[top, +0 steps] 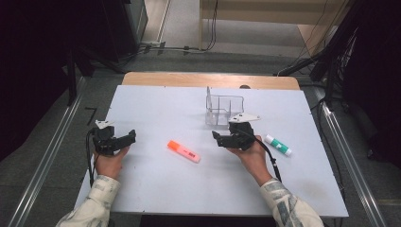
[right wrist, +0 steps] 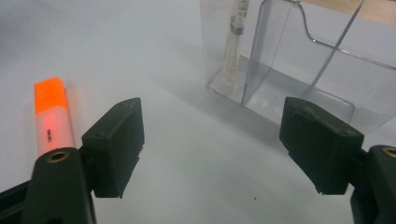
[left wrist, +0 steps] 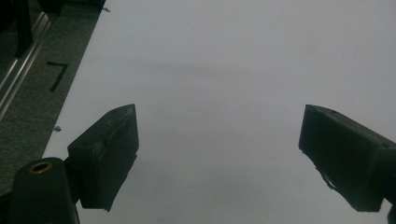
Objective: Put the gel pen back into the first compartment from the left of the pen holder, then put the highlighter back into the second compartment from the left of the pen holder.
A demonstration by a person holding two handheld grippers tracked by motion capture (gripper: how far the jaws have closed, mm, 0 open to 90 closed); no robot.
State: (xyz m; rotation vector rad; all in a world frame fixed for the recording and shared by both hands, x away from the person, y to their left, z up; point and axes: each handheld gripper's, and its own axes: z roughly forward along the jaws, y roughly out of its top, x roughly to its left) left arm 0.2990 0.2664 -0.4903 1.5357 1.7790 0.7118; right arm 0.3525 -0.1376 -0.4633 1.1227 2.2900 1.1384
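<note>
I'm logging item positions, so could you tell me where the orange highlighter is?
In the high view the orange highlighter lies flat on the white table, between the left gripper and the right gripper, nearer the right.

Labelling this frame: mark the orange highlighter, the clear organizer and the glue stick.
orange highlighter (top: pixel 184 151), high view, middle of its body.
clear organizer (top: pixel 224 111), high view, front wall.
glue stick (top: pixel 278 145), high view, white barrel.

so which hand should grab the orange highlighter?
Probably right. The right tool is open, sits nearer the highlighter, and its own view has the highlighter just beside its left jaw. The left tool, also open, is farther off, with bare table ahead of it.
</note>
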